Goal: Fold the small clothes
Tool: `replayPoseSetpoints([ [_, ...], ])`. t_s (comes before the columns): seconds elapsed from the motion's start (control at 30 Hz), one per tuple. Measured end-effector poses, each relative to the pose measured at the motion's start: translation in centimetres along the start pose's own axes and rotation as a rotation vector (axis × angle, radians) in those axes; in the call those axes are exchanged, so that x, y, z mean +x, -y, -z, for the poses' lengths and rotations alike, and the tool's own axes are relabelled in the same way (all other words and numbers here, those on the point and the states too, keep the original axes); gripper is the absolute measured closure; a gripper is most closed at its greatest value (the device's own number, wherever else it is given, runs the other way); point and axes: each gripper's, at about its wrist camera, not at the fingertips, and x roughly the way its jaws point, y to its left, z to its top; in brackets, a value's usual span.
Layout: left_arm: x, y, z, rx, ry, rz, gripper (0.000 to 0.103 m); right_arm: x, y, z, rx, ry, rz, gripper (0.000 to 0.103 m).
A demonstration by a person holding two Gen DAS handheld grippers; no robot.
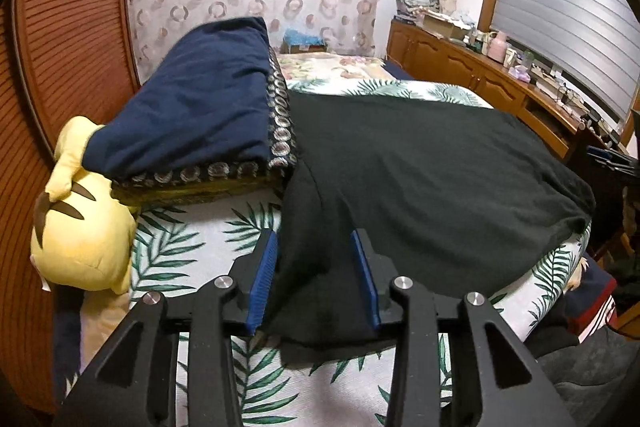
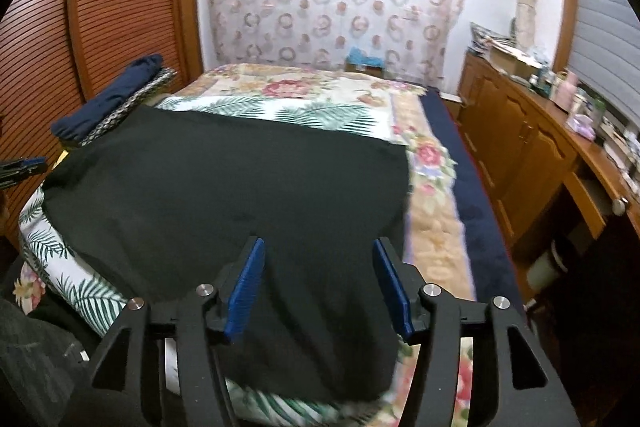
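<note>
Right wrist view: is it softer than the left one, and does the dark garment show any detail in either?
Right wrist view: softer, smeared along the black garment edge and the floral bedspread. Left wrist view: sharper, palm-leaf sheet crisp. In both, the garment reads as near-flat black, folds barely visible; fisheye bends the louvred wardrobe door.

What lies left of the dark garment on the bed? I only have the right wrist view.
Observer: A yellow plush toy lies on the leaf-print sheet, against the folded navy stack.
Operator: And the left gripper's jaws?
Observer: The left gripper is open. The near edge of the dark garment lies between its pads, not clamped.
</note>
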Motion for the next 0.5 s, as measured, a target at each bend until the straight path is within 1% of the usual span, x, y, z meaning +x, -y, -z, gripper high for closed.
replayPoseSetpoints([
  [0.1, 0.8, -0.1, 0.4, -0.001, -0.02, -0.007, 0.064, 2.6, -1.1, -0.3, -0.004, -0.009, -0.045, 0.045],
  [0.23, 1.8, -0.3, 1.0, -0.01, -0.052, -0.004, 0.064, 5.8, -1.2, -0.2, -0.008, -0.032, -0.091, 0.045],
  [0.33, 2.1, -0.5, 1.4, -0.014, -0.064, -0.003, 0.064, 7.6, -1.5, -0.2, -0.016, -0.053, -0.104, 0.045],
  [0.5, 2.3, -0.5, 1.8, -0.013, -0.073, -0.005, 0.063, 8.9, -1.1, -0.2, -0.028, -0.085, -0.115, 0.045],
])
